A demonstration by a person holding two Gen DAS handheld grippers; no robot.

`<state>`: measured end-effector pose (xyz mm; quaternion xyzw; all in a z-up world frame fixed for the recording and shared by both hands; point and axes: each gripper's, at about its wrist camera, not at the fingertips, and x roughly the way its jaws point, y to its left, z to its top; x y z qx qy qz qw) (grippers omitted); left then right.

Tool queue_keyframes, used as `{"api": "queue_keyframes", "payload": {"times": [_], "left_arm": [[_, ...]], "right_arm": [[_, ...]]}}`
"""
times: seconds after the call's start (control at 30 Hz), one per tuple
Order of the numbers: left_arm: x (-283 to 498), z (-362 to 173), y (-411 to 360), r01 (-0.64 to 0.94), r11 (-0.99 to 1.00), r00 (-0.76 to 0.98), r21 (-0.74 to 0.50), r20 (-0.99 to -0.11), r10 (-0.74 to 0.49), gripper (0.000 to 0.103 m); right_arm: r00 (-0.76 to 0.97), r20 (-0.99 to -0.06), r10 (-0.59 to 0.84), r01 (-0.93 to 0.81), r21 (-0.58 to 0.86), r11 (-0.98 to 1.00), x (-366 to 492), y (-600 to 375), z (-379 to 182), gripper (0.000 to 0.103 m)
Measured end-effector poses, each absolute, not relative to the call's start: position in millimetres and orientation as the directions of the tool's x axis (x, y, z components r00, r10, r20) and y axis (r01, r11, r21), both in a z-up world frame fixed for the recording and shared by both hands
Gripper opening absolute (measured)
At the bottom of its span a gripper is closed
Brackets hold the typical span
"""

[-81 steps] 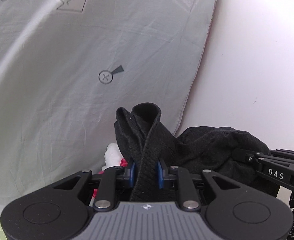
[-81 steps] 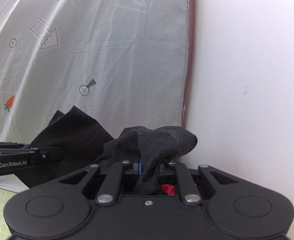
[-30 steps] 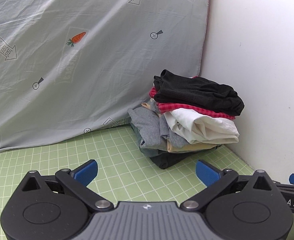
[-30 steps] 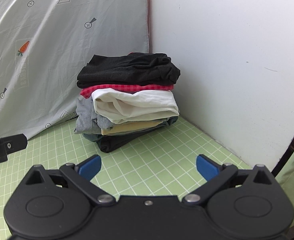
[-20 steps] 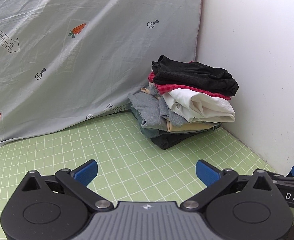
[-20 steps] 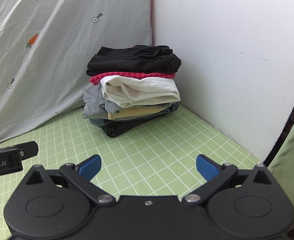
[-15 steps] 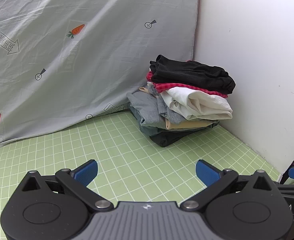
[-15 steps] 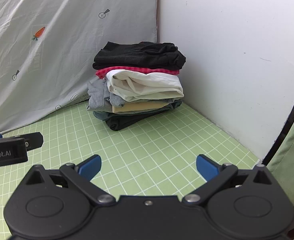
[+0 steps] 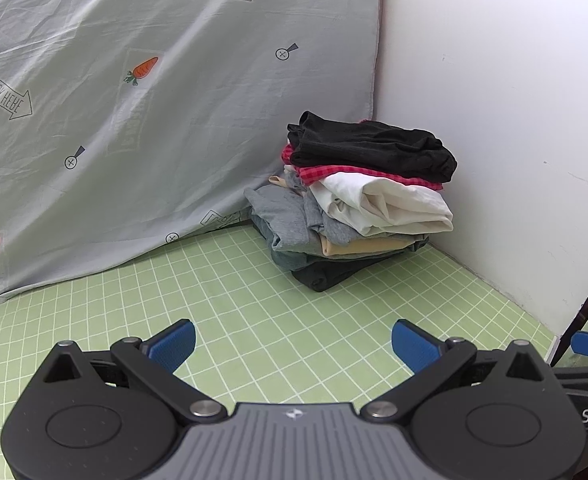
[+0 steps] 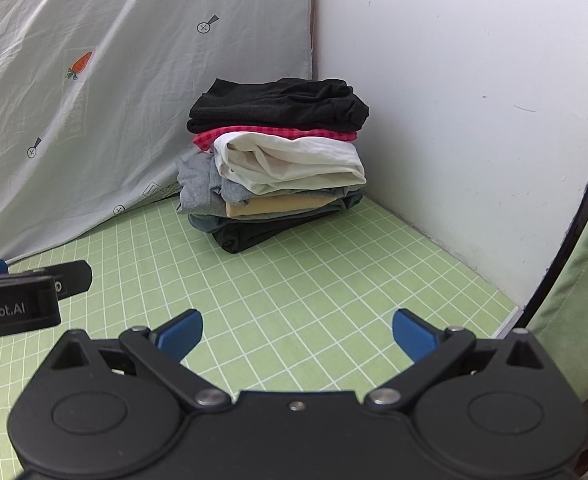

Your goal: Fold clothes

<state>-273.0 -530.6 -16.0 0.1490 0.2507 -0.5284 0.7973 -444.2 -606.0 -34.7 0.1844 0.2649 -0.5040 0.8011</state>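
Both your left tool [image 9: 292,342] and right tool [image 10: 297,332] gape wide and empty; the stack of folded clothes [image 10: 280,162], soft and slump-prone, sits in the table's [image 10: 294,280] corner, so grip folded edges.

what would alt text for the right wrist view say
A stack of folded clothes, a black garment on top, sits in the corner on a green grid mat. The right gripper is open and empty in the foreground, well short of the stack.
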Motion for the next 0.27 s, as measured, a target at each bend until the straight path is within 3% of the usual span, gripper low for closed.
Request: {"api": "queue_keyframes", "payload": {"times": [0.27], "left_arm": [[-272.3,-15.8,-536.2,0.917,0.398,0.320,-0.020,-0.559,-0.764,0.103]], "right_arm": [[0.353,-0.609,-0.711,0.906,0.032,0.423,-442.2,-612.0,-34.7,0.102]]}}
